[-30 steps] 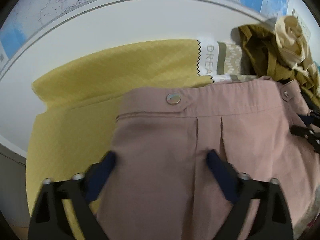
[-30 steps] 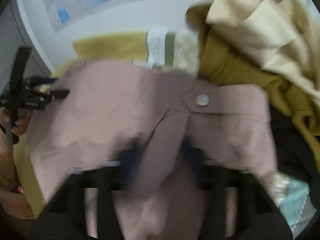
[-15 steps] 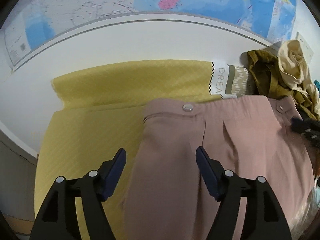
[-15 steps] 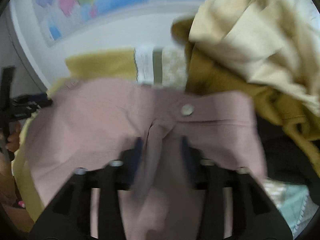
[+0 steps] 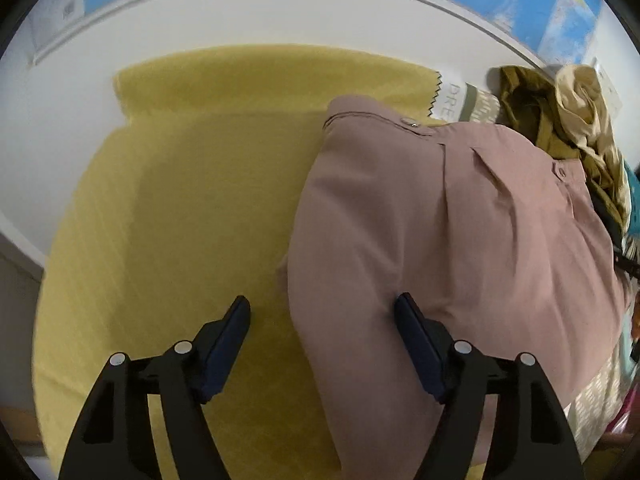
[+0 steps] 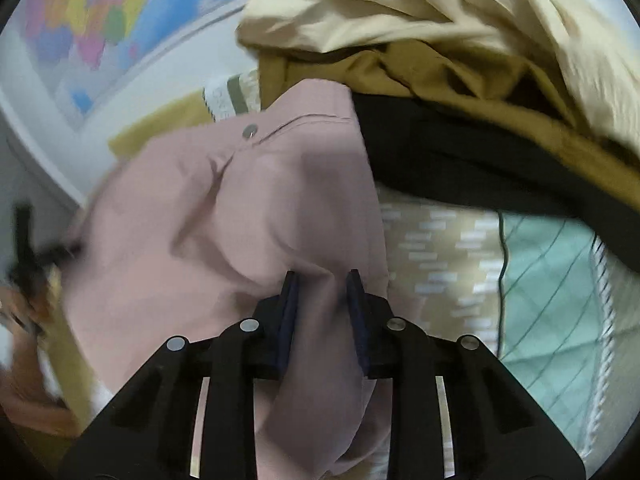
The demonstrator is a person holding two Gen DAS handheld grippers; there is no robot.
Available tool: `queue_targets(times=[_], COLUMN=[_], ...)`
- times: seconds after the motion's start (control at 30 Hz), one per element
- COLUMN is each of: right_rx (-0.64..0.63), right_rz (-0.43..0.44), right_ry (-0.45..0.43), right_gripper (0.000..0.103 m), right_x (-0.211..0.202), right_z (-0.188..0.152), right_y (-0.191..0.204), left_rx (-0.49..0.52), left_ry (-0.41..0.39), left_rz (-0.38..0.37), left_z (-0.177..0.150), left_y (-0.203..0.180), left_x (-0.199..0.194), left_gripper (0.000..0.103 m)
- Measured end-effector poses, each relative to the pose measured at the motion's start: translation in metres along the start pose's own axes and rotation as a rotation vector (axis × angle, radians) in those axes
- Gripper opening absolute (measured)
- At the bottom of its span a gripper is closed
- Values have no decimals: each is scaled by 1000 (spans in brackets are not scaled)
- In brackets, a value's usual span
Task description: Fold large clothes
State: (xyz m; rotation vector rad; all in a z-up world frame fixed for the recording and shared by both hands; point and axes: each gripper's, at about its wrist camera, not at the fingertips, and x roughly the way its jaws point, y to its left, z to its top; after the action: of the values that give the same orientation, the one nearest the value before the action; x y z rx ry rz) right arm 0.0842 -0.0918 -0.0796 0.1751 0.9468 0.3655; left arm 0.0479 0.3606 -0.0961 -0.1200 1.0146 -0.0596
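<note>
Trousers (image 6: 256, 208), dusty pink, fill the lower middle of the right wrist view, where the right gripper (image 6: 322, 280) has just been narrowing its jaws on a raised ridge of the cloth; whether the pads truly pinch it I cannot tell. In the left wrist view the left gripper (image 5: 322, 308) stands wide apart, the garment's edge between its fingers but untouched. A likely fault: a thin pinch could slip out, or the left jaws could close on the yellow cloth (image 5: 180, 200) beneath as well. The fabric looks soft and rumpled, with a pleat and two metal buttons (image 5: 409, 121) on the waistband toward the upper right. Beyond lies a heap of clothes (image 6: 460, 40), tan and olive, against a wall map (image 5: 540, 4).
</note>
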Motion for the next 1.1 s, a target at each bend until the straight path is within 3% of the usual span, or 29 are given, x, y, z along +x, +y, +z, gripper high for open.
queue_targets(times=[0.03,0.13,0.17,0.3,0.4,0.5,0.6,0.63,0.77,0.9,1.0,1.1], right_rx=[9,21,18,-23,-113,-200,-147,-113,-64,-169,-266,-350], right_rz=[9,43,45,74,108,39,9,-4,-12,36,99,121], right_ry=[-11,-58,-72,-97,-85,-20,-14,-17,-38,-129,-147,-116], right_gripper=[28,53,55,55,55,53,50,45,48,55,57,58], right_x=[-5,-30,-38,-60,-62,-40,-23,-23,-41,-66,-65,-45], right_z=[-1,-6,-9,-19,-31,-43,-45,-44,-45,-51,-54,-61], right_y=[-3,-4,-4,7,30,49,37,32,31,69,106,138], left_rx=[-12,-37,-46,-80,-40,36,12,-11,-41,24,93,153], left_ry=[-3,-29,-38,-52,-86,-86,-35,-26,-36,-111,-175,-219], left_rz=[-4,2,4,-29,-22,-21,-18,-34,-44,24,77,26], left_z=[-1,-7,-10,-24,-39,-51,-57,-59,-61,-61,-61,-59], left_y=[1,5,7,10,0,-18,-17,-12,-8,-29,-56,-80], left_x=[-3,-17,-22,-39,-52,-50,-32,-29,-36,-56,-69,-73], left_gripper=[75,80,81,82,82,84,84,84,84,83,85,88])
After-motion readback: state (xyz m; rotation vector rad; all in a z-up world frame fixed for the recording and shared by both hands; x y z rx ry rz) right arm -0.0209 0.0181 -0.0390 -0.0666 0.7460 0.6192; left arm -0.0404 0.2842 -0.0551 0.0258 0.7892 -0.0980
